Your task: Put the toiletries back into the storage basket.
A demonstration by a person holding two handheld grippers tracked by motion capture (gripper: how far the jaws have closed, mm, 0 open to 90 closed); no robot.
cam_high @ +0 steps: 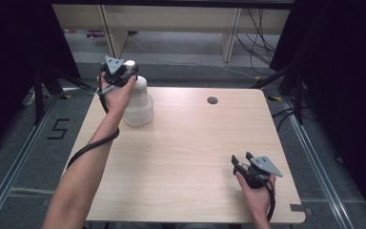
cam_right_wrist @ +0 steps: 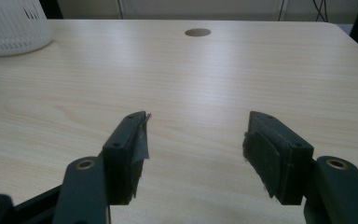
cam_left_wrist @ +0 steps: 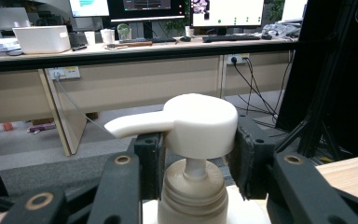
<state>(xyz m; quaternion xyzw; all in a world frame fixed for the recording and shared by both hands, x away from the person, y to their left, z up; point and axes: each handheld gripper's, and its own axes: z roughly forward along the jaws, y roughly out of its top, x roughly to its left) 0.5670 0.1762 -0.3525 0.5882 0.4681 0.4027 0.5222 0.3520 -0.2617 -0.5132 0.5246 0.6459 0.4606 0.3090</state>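
Item: left gripper [cam_high: 122,72], held up at the far left corner of the table [cam_high: 186,157]; jaws closed upon the white pump head [cam_left_wrist: 200,123] of a dispenser bottle [cam_high: 138,107], one pad against each side of the head; nozzle points to the left in the left gripper view; ribbed collar and thin stem visible below the head, between the jaws; grey three-cornered plate on top; black cable trails back along the forearm.

Item: dispenser bottle, pale and translucent, ribbed lower body; stands upright on the table near its far left corner; its base seen at the upper left of the right gripper view [cam_right_wrist: 14,28].

Item: right gripper [cam_high: 244,160], held low over the near right part of the table; jaws spread wide, nothing between them, bare wood beneath [cam_right_wrist: 196,135]; well apart from the bottle.

Item: round grommet hole [cam_high: 212,100], far edge of the table, right of centre.
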